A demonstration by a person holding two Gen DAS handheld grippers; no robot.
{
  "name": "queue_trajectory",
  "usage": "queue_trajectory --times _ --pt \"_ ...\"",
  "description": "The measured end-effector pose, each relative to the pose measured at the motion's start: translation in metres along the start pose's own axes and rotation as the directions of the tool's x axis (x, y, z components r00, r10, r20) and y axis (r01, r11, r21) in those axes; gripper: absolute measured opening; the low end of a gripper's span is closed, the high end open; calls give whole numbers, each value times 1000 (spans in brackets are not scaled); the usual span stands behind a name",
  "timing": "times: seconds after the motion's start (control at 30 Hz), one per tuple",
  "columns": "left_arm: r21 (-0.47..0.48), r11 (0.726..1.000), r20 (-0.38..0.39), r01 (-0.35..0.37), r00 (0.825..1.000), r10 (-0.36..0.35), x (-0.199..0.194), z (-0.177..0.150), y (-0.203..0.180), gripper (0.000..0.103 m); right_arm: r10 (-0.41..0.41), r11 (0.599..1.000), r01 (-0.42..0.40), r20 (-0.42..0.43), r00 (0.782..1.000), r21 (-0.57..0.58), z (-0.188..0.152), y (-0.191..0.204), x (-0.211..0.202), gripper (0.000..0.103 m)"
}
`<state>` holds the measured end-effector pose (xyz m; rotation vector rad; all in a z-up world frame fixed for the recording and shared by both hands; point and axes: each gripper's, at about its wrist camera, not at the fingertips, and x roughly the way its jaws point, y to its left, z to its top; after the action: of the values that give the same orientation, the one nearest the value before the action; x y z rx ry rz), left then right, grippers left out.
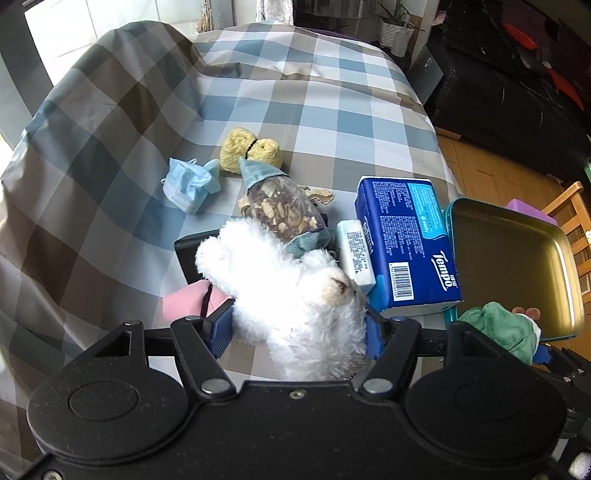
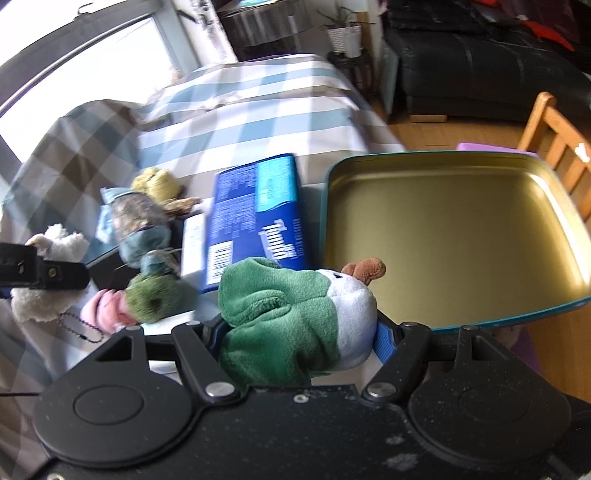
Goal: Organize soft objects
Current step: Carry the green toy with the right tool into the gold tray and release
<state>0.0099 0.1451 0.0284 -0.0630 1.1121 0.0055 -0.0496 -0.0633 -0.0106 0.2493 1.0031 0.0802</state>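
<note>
The desk (image 1: 295,92) holds everything. The open tin (image 2: 454,236) sits at the right edge. Just left of it lies the tissue pack (image 1: 406,240), and a small packet (image 1: 354,254) lies beside that pack on its left. Further left is the bag of dried bits (image 1: 280,210), with the yarn ball (image 1: 251,149) behind it and the face mask (image 1: 190,184) to the left. The fluffy toy (image 1: 291,295) sits between the left fingers (image 1: 221,328), in front of the bag. The frog toy (image 2: 291,317) sits between the right fingers (image 2: 386,341), in front of the tin

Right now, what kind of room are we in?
Probably a home living or dining room: a table under a checked tablecloth, a wooden chair, a dark sofa and a potted plant by the window.
</note>
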Motion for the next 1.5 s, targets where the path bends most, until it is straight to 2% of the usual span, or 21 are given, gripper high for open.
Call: queue_trajectory --times 0.3,0.53,0.8,1.0,1.4,1.5 --pt "88 995 -3 46 999 -46 7 8 -40 63 -112 991 111 12 994 70 19 -34 -2 72" --pt "161 983 13 90 996 -94 6 18 -77 63 -206 974 198 62 977 111 46 -69 -21 72" --pt "235 964 14 126 991 -133 15 25 -122 63 -285 952 274 70 956 140 71 -105 -27 72" --pt "267 954 -22 135 991 -134 34 24 -149 63 -276 942 262 43 960 212 69 -122 -25 72" --pt "304 943 -45 134 991 -127 55 27 -184 64 -335 907 313 34 941 280 68 -136 -23 73" --pt "314 940 -43 136 991 -129 58 28 -188 69 -342 904 319 34 939 285 68 -137 -23 73"
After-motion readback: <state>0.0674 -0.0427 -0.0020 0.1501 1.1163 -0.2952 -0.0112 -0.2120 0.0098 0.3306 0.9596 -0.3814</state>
